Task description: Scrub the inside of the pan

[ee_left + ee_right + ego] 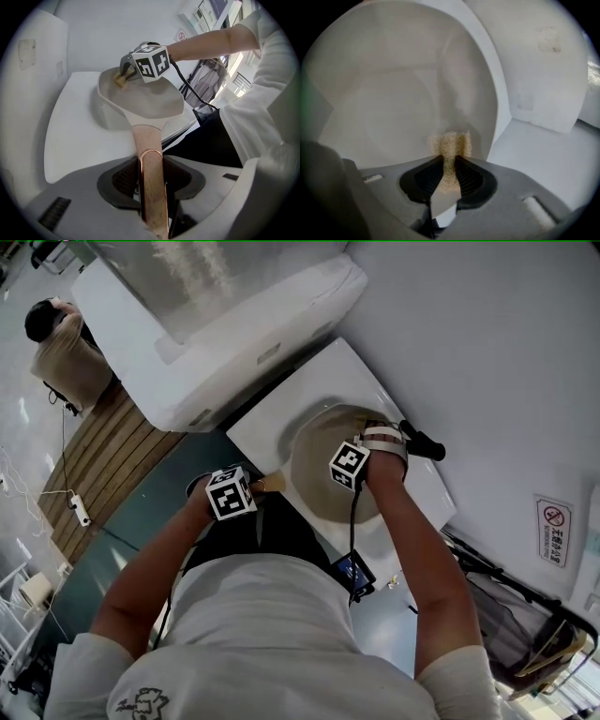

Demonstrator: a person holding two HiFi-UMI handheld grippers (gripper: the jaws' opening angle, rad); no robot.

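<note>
The pale cream round pan [317,470] with a matte lining sits flat on the white table [272,418]. Its light wooden handle [149,138], edged with a copper-coloured loop, reaches out past the table's near edge toward the person.

The left tongs [151,164] are clamped across that handle from both sides, steadying the pan. The right tongs [449,161] are pressed together on a small tan piece of sponge [450,143]. Its free end sticks out past the tips, against the pan's inner side wall just below the rim.

By the look of it, the scrubbing step is under way and is working the wall rather than the floor of the pan. The next move calls for the sponge to be drawn along the curve of the wall and then down across the bottom. It needs steady pressure while the left tongs hold firm, so the pan neither slides nor turns on the smooth table.

The lining looks even in colour, with no dirt, foam or water that can be made out. The rim flares into a pouring lip on either side.

Beyond the table stands a large white box-like unit [234,343], and wooden floorboards [103,456] show to the left.
</note>
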